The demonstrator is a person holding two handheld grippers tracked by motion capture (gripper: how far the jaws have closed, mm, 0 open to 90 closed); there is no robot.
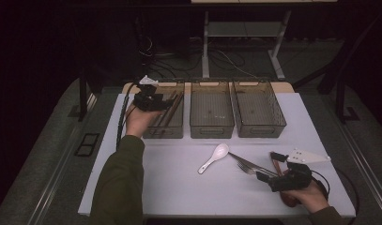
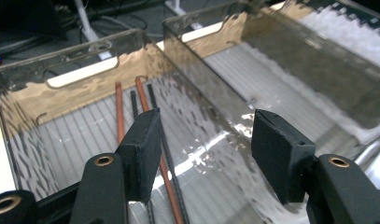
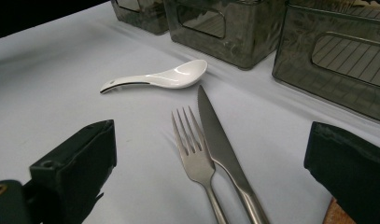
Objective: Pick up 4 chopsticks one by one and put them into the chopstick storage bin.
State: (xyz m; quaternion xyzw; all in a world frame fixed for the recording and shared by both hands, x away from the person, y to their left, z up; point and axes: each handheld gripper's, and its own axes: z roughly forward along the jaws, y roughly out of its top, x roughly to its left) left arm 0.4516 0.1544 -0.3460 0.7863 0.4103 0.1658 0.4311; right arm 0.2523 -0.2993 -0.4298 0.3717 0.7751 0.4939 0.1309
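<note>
Several brown and black chopsticks [image 1: 170, 110] [image 2: 142, 95] lie lengthwise in the left smoky plastic bin [image 1: 165, 133] [image 2: 85, 88]. My left gripper [image 1: 151, 100] [image 2: 204, 144] hovers over that bin, open, with nothing between its jaws. On the white tabletop [image 1: 179, 187] rest a white ceramic spoon [image 1: 215, 157] [image 3: 164, 77], a metal fork [image 1: 247, 169] [image 3: 192, 149] and a knife [image 1: 245, 161] [image 3: 215, 135] side by side. My right gripper [image 1: 263, 177] [image 3: 213, 140] sits low at the front right, open wide, pointing at the fork and knife handles.
Two more smoky bins, the middle one [image 1: 212, 129] and the right one [image 1: 261, 129], stand in a row beside the left bin at the table's back. A reddish-brown piece [image 1: 275, 161] lies by the right hand. Cables and table legs lie on the dark floor behind.
</note>
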